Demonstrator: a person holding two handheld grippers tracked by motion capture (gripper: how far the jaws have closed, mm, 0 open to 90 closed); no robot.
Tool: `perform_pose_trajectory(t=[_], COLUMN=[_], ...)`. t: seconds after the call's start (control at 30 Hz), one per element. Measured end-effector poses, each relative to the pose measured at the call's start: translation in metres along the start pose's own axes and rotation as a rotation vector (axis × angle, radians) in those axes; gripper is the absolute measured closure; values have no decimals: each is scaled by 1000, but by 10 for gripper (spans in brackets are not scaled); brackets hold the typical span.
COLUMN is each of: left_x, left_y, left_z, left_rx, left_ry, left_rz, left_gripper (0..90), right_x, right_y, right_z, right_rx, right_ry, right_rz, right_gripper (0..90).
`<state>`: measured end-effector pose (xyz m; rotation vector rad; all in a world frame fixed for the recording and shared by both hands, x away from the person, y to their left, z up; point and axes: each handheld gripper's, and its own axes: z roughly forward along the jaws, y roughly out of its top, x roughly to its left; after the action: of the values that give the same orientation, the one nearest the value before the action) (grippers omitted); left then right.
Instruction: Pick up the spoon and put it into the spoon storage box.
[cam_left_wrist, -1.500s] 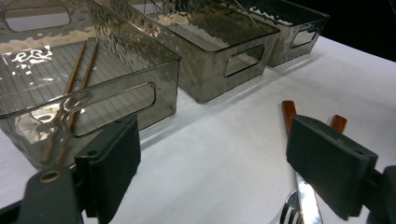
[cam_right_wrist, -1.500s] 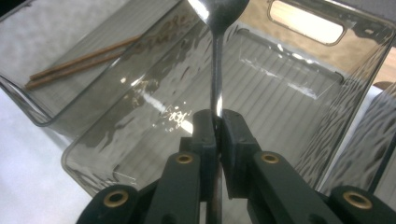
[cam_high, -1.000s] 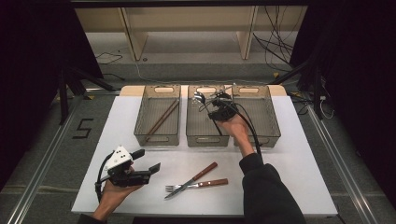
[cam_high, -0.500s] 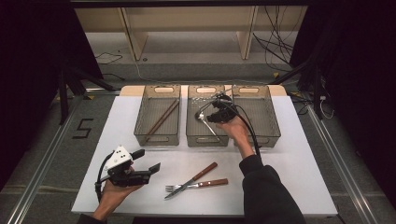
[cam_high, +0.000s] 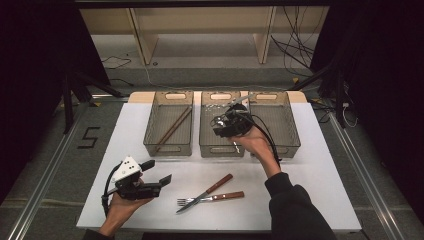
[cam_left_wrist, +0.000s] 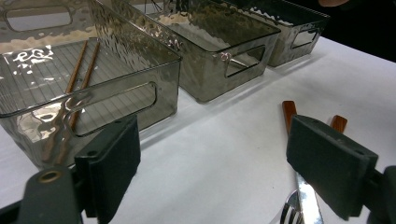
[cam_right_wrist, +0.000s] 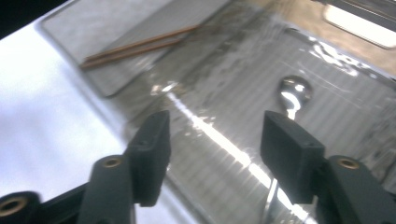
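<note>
Spoon (cam_right_wrist: 290, 95): lies in middle bin (cam_high: 220, 149), just below/beyond right gripper (cam_right_wrist: 215, 135), untouched.
Right gripper: jaws just opened wide, nothing between.
Left gripper (cam_left_wrist: 212, 163): wide, empty, near fork (cam_left_wrist: 293, 212).

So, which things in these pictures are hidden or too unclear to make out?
- Spoon, right gripper view: its handle is cut off by the bottom edge.
- Middle bin, high view: the right hand-held gripper covers what lies inside.
- Fork, left gripper view: the tines are cut by the bottom edge.
- Right bin, high view: its contents cannot be told.
</note>
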<state>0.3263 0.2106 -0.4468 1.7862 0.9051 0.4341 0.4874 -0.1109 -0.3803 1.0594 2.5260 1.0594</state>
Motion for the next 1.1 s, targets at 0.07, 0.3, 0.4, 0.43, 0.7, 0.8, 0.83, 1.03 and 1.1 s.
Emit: perform_pose_trajectory(t=[0.07, 0.3, 0.4, 0.43, 0.7, 0.8, 0.83, 1.03, 1.1], left_x=[0, 0, 0, 0, -1, -1, -1, -1, -1], left_y=[0, 0, 0, 0, 0, 1, 1, 1, 1], left_z=[0, 0, 0, 0, 0, 0, 0, 1, 1], left_rx=[0, -3, -1, -2, -5, -6, -6, -6, -6], left_ry=[0, 1, 0, 0, 2, 1, 0, 2, 2], left_rz=[1, 2, 2, 2, 1, 3, 3, 1, 1], left_gripper=[173, 172, 172, 172, 171, 171, 171, 171, 171], right_x=[10, 26, 33, 34, 42, 45, 45, 50, 51], right_y=[-2, -10, -15, -16, -25, -29, -30, -35, -36], right_z=[-8, -17, -20, -20, -20, -20, -20, -19, -18], right_rx=[3, 18, 26, 27, 61, 69, 76, 99, 109], right_ry=[19, 64, 82, 90, 112, 120, 121, 137, 142], right_rz=[-62, -141, -179, -190, -242, -249, -258, -290, -301], right_gripper=[383, 349, 327, 324, 302, 288, 284, 270, 269])
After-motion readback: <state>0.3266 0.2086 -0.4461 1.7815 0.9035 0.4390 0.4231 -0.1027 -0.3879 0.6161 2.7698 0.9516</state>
